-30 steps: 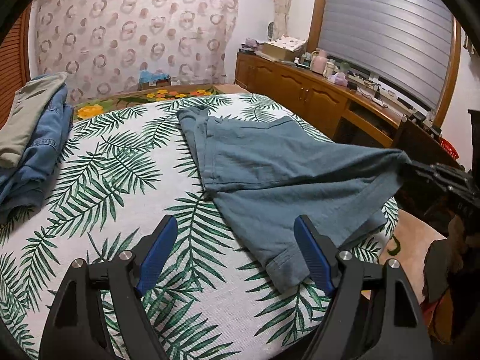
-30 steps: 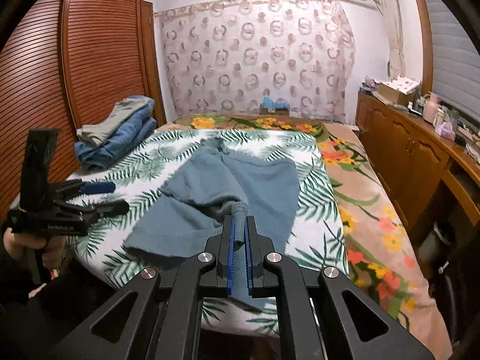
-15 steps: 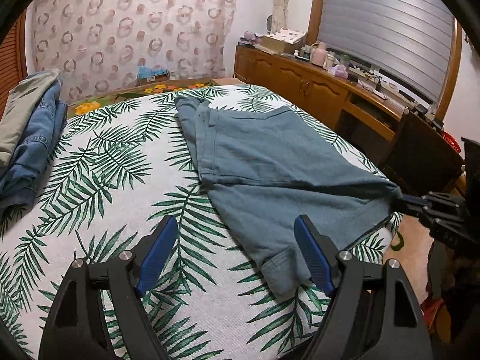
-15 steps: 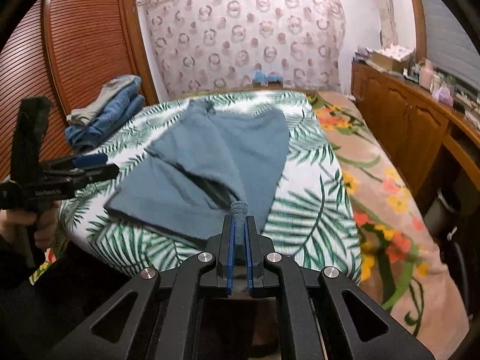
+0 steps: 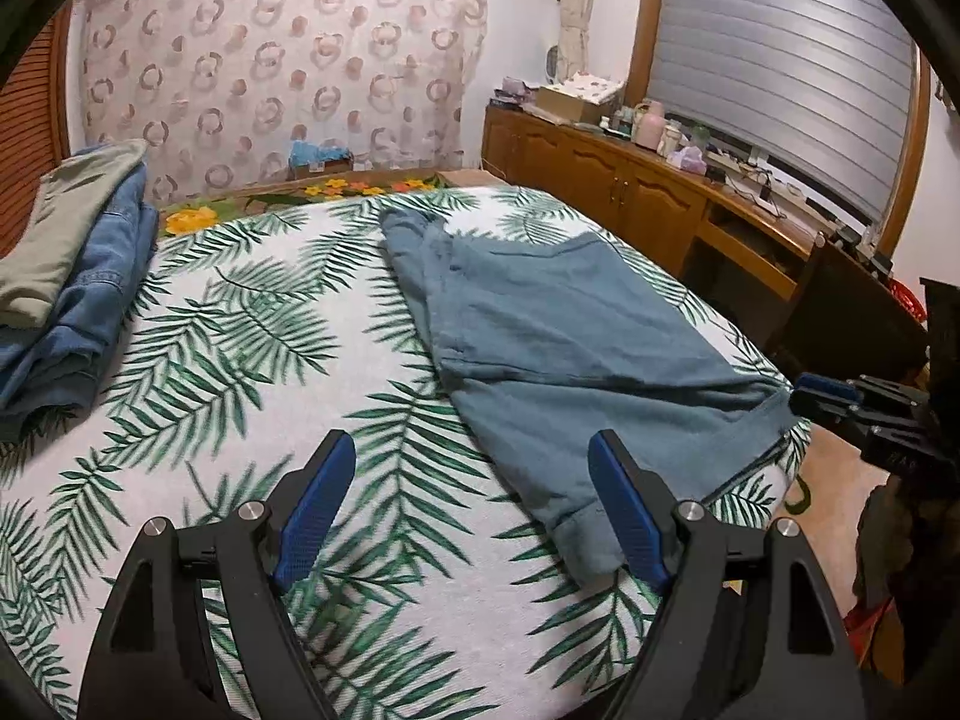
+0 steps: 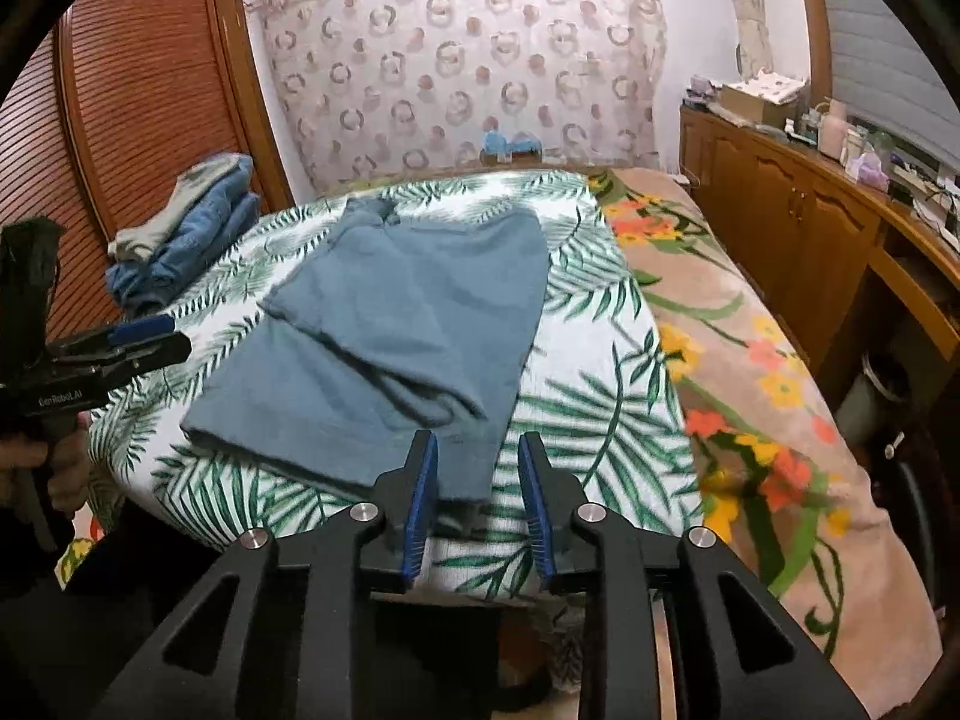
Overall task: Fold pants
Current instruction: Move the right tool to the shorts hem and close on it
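**While still only half folded: one leg laid over, lengthwise folds left to do**

Though spread on the bed with its palm-leaf cover, already doubled lengthwise: blue-grey pants lying with one leg over the other, waistband toward the far curtain, hems at the near edge. Not quite squared, to judge by the upper leg sitting askew on the lower, with a rumpled ridge near the hem and the lower leg showing along one side.

Right tool opening at this moment, jaws parted just above the near hem, cloth below and between them but pressed by neither pad; looks like a release of the hem. Left tool wide open and holding nothing, hovering over bare bedcover beside the other hem corner.

Done, on this showing: the leg-on-leg fold. Left, probably: smoothing the ridge, lining up the hems, then bringing hems up toward the waistband once or twice for a compact bundle. Possibly also a move to the stack of folded clothes at the far side of the bed, jeans and a pale garment already there.
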Demonstrator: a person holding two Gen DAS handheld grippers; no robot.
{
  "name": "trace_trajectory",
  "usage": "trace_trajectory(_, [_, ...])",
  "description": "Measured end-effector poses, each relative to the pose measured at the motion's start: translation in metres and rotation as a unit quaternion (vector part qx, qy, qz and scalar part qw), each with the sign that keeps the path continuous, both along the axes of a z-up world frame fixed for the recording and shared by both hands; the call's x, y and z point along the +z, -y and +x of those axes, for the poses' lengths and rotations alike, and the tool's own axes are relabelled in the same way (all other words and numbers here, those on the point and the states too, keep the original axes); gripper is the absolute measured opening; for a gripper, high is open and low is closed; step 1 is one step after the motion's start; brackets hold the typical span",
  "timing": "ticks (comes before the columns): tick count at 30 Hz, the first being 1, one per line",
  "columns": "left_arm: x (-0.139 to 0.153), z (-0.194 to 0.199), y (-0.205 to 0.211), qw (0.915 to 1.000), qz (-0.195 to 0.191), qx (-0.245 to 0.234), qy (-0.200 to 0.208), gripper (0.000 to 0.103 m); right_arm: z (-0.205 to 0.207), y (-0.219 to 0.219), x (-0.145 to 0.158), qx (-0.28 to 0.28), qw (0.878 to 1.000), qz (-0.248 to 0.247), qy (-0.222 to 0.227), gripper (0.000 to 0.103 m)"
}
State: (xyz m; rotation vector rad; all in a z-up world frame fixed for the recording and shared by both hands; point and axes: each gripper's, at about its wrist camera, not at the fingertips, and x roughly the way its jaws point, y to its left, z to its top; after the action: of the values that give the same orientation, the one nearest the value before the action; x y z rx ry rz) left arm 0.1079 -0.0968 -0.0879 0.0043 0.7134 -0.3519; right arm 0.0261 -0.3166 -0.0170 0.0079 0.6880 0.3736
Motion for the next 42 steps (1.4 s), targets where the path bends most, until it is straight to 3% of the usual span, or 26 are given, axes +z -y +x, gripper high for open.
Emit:
trace_trajectory(10, [0.012, -0.005, -0.029, 0.9994, -0.003, 0.027, 0.023, 0.081, 0.029, -0.045, 0.02, 0.062, 0.997, -0.012, 0.036, 0.045])
trace_trajectory(17, [0.017, -0.009, -0.046, 0.9984, -0.004, 0.044, 0.033, 0.081, 0.061, -0.083, 0.011, 0.108, 0.994, -0.001, 0.009, 0.045])
trace_trajectory(29, [0.013, -0.01, -0.059, 0.9978, -0.007, 0.058, 0.033, 0.081, 0.093, -0.115, 0.015, 0.136, 0.99, -0.045, -0.012, 0.045])
trace_trajectory(42, [0.008, -0.009, -0.065, 0.9973, -0.011, 0.066, 0.03, 0.081, 0.124, -0.172, 0.007, 0.202, 0.973, -0.106, -0.042, 0.045])
